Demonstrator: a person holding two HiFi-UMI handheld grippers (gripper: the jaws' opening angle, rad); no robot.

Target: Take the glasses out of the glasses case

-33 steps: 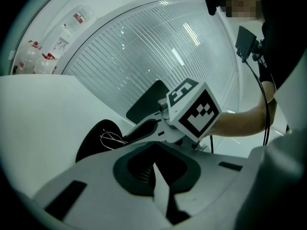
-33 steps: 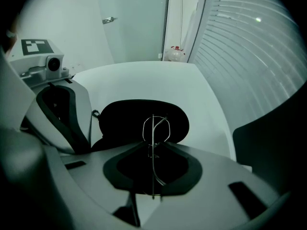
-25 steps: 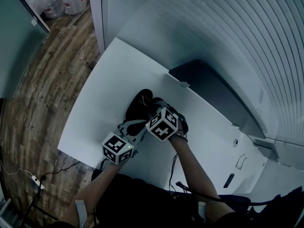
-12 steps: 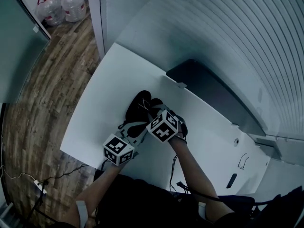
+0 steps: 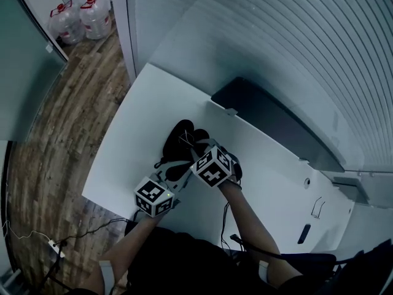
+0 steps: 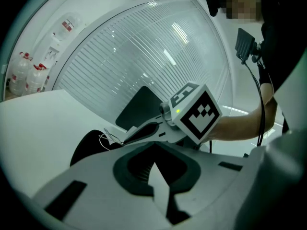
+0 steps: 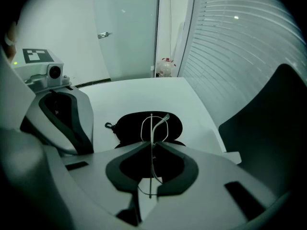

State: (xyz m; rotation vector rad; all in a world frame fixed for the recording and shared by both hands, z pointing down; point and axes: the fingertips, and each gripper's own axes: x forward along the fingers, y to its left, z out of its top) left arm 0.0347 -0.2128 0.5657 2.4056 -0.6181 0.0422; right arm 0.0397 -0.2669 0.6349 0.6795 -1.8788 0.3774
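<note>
Wire rims of the glasses [image 7: 153,124] stood pinched edge-on in my right gripper [image 7: 152,145], its jaws clenched on the thin frame. The glasses hung just in front of the open black case [image 7: 125,126], which lay on the white table [image 5: 141,112]. My left gripper [image 6: 154,148] was closed too, with nothing I could see between its jaws, and sat just beside the case's near edge.

Compared with a second before, both grippers had barely shifted in the head view. The right gripper [image 5: 191,143] stayed over the case [image 5: 177,133], and the frame showed only as a faint pale line there. I judged the grasp made but the lift hardly begun. The glasses were caught, yet not clear of the case.
</note>
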